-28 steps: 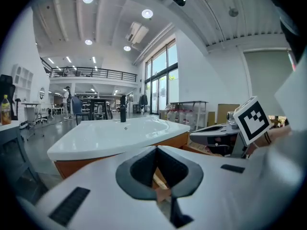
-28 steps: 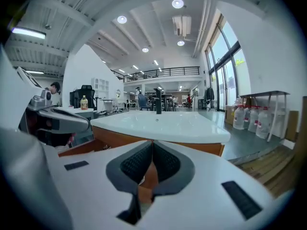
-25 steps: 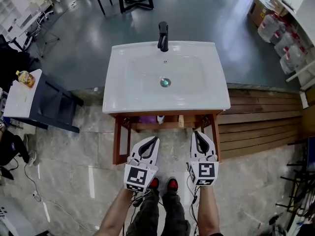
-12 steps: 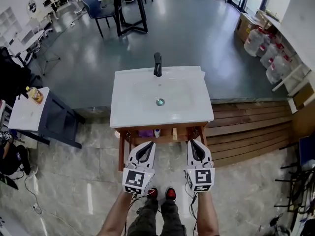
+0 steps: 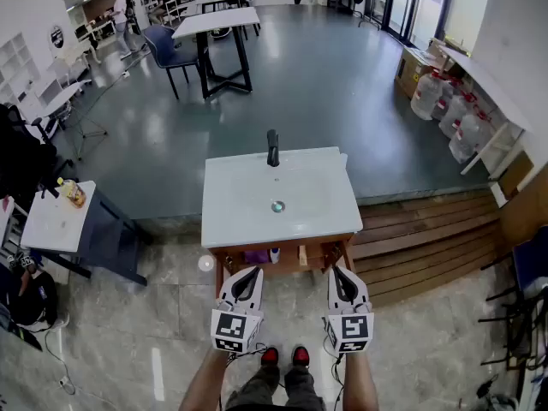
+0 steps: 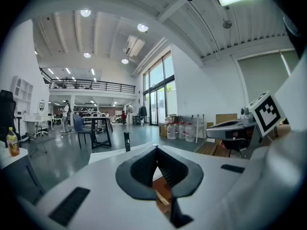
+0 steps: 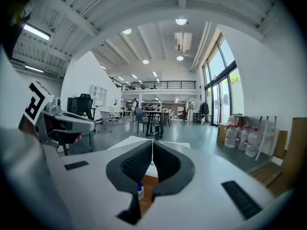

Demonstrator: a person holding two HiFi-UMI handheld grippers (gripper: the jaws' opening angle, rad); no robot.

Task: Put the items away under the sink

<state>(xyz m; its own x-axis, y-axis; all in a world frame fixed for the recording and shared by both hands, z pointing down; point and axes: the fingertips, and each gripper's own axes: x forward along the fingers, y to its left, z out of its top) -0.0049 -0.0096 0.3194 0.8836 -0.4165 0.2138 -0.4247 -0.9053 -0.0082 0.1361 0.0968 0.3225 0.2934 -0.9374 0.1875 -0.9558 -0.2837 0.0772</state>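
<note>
Shelf (image 5: 324,259) under the sink (image 5: 257,204) holds a purple item (image 5: 255,256) and 1 bottle (image 5: 274,254); left gripper (image 5: 253,271) and right gripper (image 5: 336,271) fingers closed.

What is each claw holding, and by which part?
Nothing. The left claw and the right claw are both shut and empty.

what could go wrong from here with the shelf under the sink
1. The white ceramic basin overhangs the wooden shelf, so the head view shows only the shelf's front strip. A reach in would be partly blind, and the left gripper or right gripper, both shut and empty, could strike the rim.
2. The small white bottle stands near the shelf's front beside a purple item. A nudge may tip it off.
</note>
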